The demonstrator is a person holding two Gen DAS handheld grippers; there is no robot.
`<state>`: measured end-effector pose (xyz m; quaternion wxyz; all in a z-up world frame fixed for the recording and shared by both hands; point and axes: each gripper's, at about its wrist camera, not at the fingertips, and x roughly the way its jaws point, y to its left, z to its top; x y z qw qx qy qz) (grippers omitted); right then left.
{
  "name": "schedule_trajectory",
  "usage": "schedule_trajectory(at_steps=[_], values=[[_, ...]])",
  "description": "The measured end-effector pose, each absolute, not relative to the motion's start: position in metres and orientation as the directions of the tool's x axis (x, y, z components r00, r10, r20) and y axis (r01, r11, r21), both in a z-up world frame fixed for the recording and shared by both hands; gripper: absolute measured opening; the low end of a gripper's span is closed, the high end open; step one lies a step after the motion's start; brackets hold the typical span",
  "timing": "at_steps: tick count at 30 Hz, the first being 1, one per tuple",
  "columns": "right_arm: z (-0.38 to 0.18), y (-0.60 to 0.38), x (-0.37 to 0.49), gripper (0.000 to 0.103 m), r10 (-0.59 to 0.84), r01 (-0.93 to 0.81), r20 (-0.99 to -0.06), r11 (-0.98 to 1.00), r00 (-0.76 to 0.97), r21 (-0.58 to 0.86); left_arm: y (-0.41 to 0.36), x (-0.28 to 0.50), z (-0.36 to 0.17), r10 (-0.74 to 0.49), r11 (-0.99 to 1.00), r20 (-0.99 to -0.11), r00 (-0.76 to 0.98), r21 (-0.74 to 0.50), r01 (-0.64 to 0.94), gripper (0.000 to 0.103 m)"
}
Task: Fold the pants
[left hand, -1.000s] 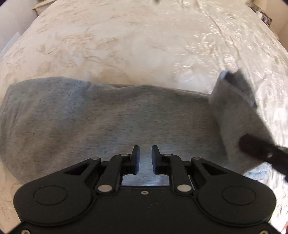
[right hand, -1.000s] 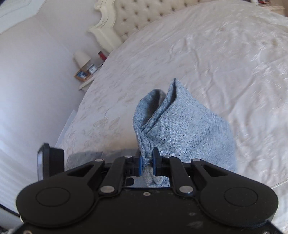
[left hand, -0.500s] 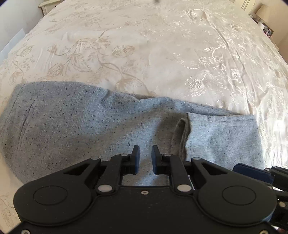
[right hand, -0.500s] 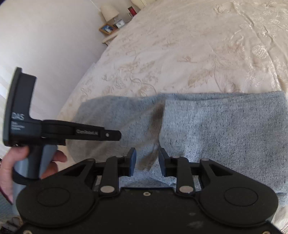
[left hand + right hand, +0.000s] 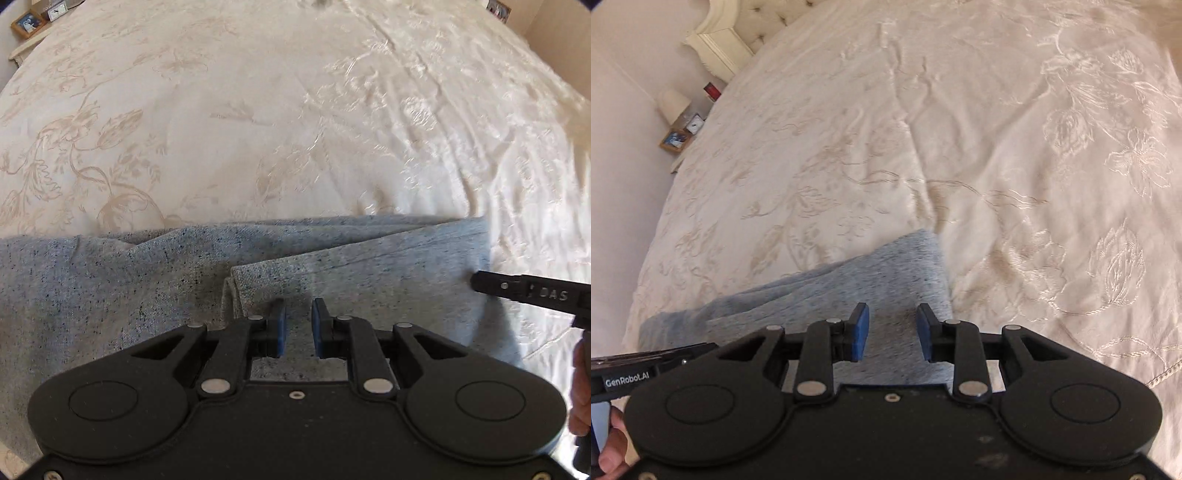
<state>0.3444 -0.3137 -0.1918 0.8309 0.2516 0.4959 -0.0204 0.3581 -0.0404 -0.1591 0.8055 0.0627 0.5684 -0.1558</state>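
Two layers of heathered grey-blue knit pants (image 5: 369,266) lay on the cream embroidered bedspread (image 5: 258,110) under our left gripper (image 5: 298,326), narrowly parted and empty. From our right gripper (image 5: 893,330), wide and emptied since a second ago, the released leg end lay folded, so another fold seemingly remained.

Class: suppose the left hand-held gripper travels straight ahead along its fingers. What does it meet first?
Most likely the folded-over flap of the grey pants, right ahead of the open left hand-held gripper. Beyond lies the bedspread; depth is uncertain.
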Motion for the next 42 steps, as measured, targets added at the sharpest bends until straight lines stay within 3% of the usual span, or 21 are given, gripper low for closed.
schedule_trajectory(at_steps=[4,10,15,19,22,28,35,42], values=[[-0.212,-0.313,0.350,0.019,0.206,0.296,-0.868,0.883,0.452,0.364,-0.034,0.369,-0.181,-0.174,0.941,-0.951,0.254,-0.085,0.326,0.025],[-0.189,-0.322,0.310,0.027,0.208,0.337,-0.842,0.848,0.498,0.409,-0.023,0.368,-0.181,-0.211,0.930,-0.946,0.245,-0.117,0.349,0.026],[-0.201,-0.306,0.264,0.027,0.188,0.306,-0.893,0.894,0.408,0.328,-0.027,0.365,-0.176,-0.215,0.913,-0.944,0.250,-0.104,0.393,0.026],[-0.194,-0.297,0.242,0.029,0.148,0.327,-0.884,0.891,0.443,0.313,-0.015,0.357,-0.153,-0.174,0.924,-0.941,0.291,-0.054,0.378,0.026],[-0.179,-0.295,0.234,0.029,0.146,0.343,-0.865,0.876,0.480,0.338,0.009,0.346,-0.134,-0.138,0.947,-0.928,0.345,-0.022,0.319,0.026],[-0.142,-0.277,0.223,0.030,0.133,0.212,-0.837,0.935,0.530,0.283,0.073,0.310,-0.100,-0.046,0.996,-0.913,0.404,-0.011,0.089,0.026],[-0.122,-0.252,0.204,0.030,0.221,0.089,-0.815,0.945,0.536,0.314,0.126,0.258,-0.085,0.048,0.990,-0.923,0.382,-0.007,-0.142,0.026],[-0.122,-0.237,0.192,0.031,0.326,0.005,-0.809,0.926,0.489,0.376,0.156,0.230,-0.083,0.115,0.973,-0.928,0.355,0.034,-0.226,0.026]])
